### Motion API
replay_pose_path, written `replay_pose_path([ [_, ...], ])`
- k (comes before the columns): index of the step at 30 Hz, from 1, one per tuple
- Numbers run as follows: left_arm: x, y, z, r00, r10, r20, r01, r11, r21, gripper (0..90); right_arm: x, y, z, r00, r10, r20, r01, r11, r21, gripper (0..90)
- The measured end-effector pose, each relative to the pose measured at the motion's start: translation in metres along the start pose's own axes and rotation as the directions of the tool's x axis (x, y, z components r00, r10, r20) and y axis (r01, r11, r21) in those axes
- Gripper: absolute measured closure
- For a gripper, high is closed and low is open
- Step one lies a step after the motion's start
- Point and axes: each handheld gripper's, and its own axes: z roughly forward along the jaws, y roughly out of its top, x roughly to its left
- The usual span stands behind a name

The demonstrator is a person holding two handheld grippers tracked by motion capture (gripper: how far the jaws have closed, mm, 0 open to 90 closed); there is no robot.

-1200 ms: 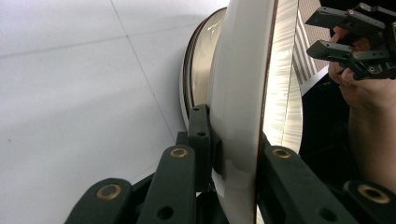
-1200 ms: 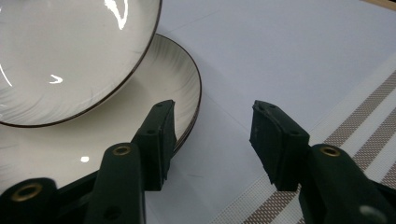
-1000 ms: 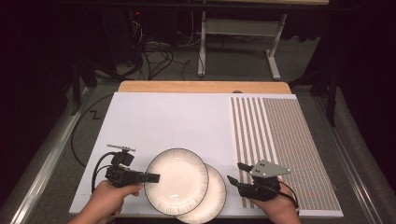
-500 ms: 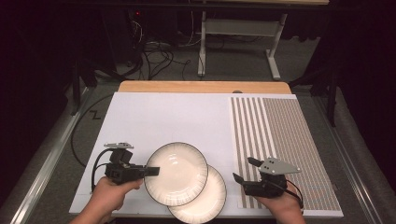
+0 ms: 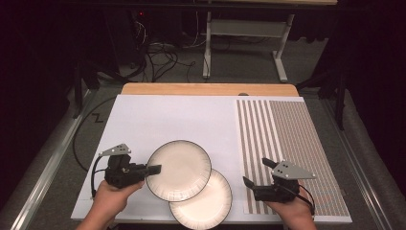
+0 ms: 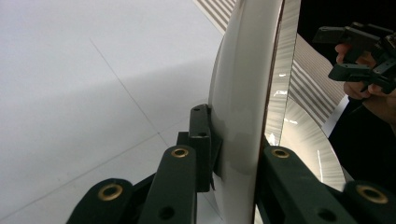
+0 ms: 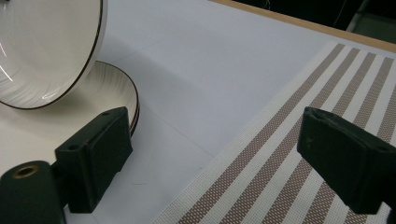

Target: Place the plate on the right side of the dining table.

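Two white plates with thin dark rims sit near the front edge of the worktop (image 5: 158, 115). The upper plate (image 5: 178, 170) is lifted and tilted, its left rim pinched between the jaws of the left tongs (image 5: 154, 168). The lower plate (image 5: 210, 203) lies flat on the white sheet, partly covered by the raised one, just left of the striped mat (image 5: 287, 139).

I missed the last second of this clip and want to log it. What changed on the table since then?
The upper plate, clamped at its rim by the left gripper, has drifted a little farther from the person and left, uncovering more of the lower plate. The right gripper, jaws open and empty, shifted slightly right over the striped mat. The lower plate, the mat and the white sheet stayed put.
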Motion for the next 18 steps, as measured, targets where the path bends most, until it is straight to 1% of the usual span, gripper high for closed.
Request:
replay_pose_path([
  [1, 0.000, 0.000, 0.000, 1.0000, 0.000, 0.000, 0.000, 1.0000, 0.000, 80.7, 0.000, 0.000, 0.000, 1.0000, 0.000, 0.000, 0.000, 1.000, 0.000, 10.5],
  [3, 0.001, -0.002, -0.001, 0.9997, 0.024, 0.011, -0.024, 0.9995, -0.020, 80.8, 0.000, 0.000, -0.001, 1.0000, 0.003, 0.004, -0.003, 1.000, -0.008, 7.9],
  [4, 0.000, -0.002, -0.001, 0.9994, 0.035, 0.009, -0.034, 0.9990, -0.030, 80.7, 0.000, 0.000, -0.002, 0.9999, 0.006, 0.014, -0.006, 1.000, -0.023, 5.4],
  [5, 0.000, -0.003, -0.001, 0.9990, 0.043, 0.008, -0.043, 0.9983, -0.040, 80.7, 0.000, 0.000, -0.002, 0.9999, 0.006, 0.014, -0.006, 1.000, -0.023, 5.4],
  [6, 0.000, -0.005, -0.002, 0.9979, 0.064, -0.002, -0.064, 0.9958, -0.065, 80.7, 0.000, 0.000, -0.003, 0.9997, 0.012, 0.020, -0.012, 0.999, -0.037, 3.2],
  [7, 0.000, -0.005, -0.002, 0.9979, 0.064, -0.002, -0.064, 0.9958, -0.065, 80.7, 0.000, 0.000, -0.003, 0.9997, 0.012, 0.020, -0.012, 0.999, -0.037, 3.2],
  [8, -0.001, -0.006, -0.003, 0.9963, 0.085, -0.013, -0.086, 0.9920, -0.093, 80.7, -0.001, 0.001, -0.004, 0.9994, 0.021, 0.027, -0.019, 0.998, -0.052, 1.4],
  [10, -0.001, -0.008, -0.003, 0.9956, 0.092, -0.018, -0.093, 0.9893, -0.112, 80.8, -0.001, 0.001, -0.005, 0.9989, 0.033, 0.034, -0.031, 0.997, -0.071, 1.0],
  [11, -0.001, -0.008, -0.003, 0.9956, 0.092, -0.018, -0.093, 0.9893, -0.112, 80.8, -0.001, 0.001, -0.005, 0.9989, 0.033, 0.034, -0.031, 0.997, -0.071, 1.0],
  [12, -0.001, -0.010, -0.003, 0.9948, 0.100, -0.019, -0.102, 0.9869, -0.125, 80.7, -0.002, 0.001, -0.007, 0.9981, 0.042, 0.045, -0.038, 0.996, -0.085, 1.0],
  [13, -0.001, -0.010, -0.004, 0.9945, 0.103, -0.020, -0.104, 0.9862, -0.128, 80.7, -0.002, 0.001, -0.007, 0.9978, 0.045, 0.049, -0.040, 0.995, -0.087, 1.0],
  [14, -0.001, -0.013, -0.004, 0.9932, 0.114, -0.023, -0.116, 0.9829, -0.143, 80.7, -0.002, 0.001, -0.007, 0.9974, 0.047, 0.055, -0.042, 0.995, -0.089, 1.0],
  [15, -0.001, -0.013, -0.004, 0.9932, 0.114, -0.023, -0.116, 0.9829, -0.143, 80.7, -0.002, 0.001, -0.007, 0.9974, 0.047, 0.055, -0.042, 0.995, -0.089, 1.0],
  [16, -0.003, -0.014, -0.005, 0.9912, 0.130, -0.027, -0.132, 0.9800, -0.149, 80.6, -0.002, 0.001, -0.006, 0.9965, 0.053, 0.065, -0.047, 0.995, -0.091, 1.0],
  [17, -0.003, -0.014, -0.005, 0.9912, 0.130, -0.027, -0.132, 0.9800, -0.149, 80.6, -0.002, 0.001, -0.006, 0.9965, 0.053, 0.065, -0.047, 0.995, -0.091, 1.0],
  [18, -0.004, -0.015, -0.005, 0.9895, 0.142, -0.029, -0.145, 0.9774, -0.154, 80.6, -0.002, 0.001, -0.005, 0.9962, 0.054, 0.068, -0.048, 0.995, -0.093, 1.0],
])
